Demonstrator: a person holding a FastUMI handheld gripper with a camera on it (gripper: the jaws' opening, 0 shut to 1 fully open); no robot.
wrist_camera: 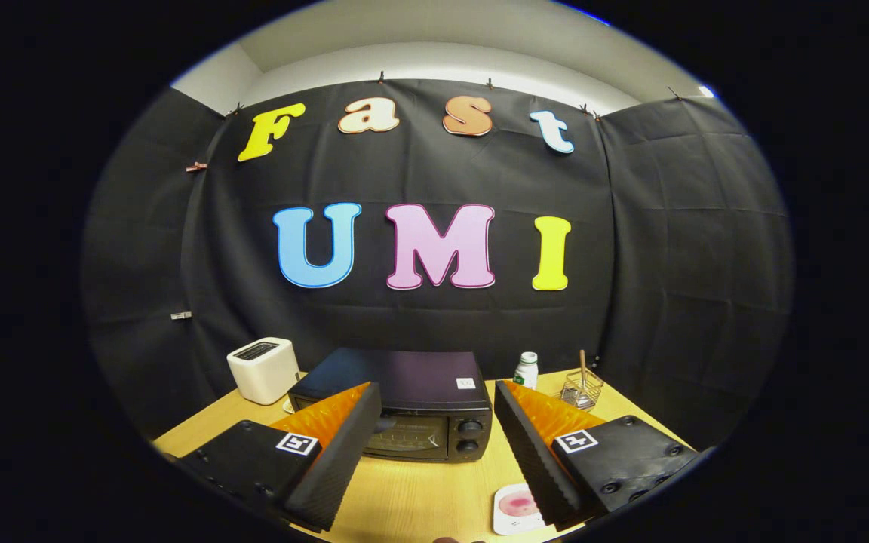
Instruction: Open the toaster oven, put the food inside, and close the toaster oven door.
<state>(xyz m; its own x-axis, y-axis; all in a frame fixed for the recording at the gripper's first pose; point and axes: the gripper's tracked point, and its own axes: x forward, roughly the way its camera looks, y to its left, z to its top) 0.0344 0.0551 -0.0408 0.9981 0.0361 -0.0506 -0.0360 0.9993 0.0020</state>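
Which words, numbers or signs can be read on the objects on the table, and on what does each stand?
No text is readable.
The sticker on the toaster oven: too small.
The print on its door: blurred.
The label on the bottle: too small.
The tags on the open gripper, oven ahead between its fingers: patterns, no words.

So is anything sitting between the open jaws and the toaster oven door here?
Nothing visible. The gripper is open, jaws spread and holding nothing, and the toaster oven sits just ahead between them, door shut, with bare table in the gap. The white toaster and bottle stand off to the sides.
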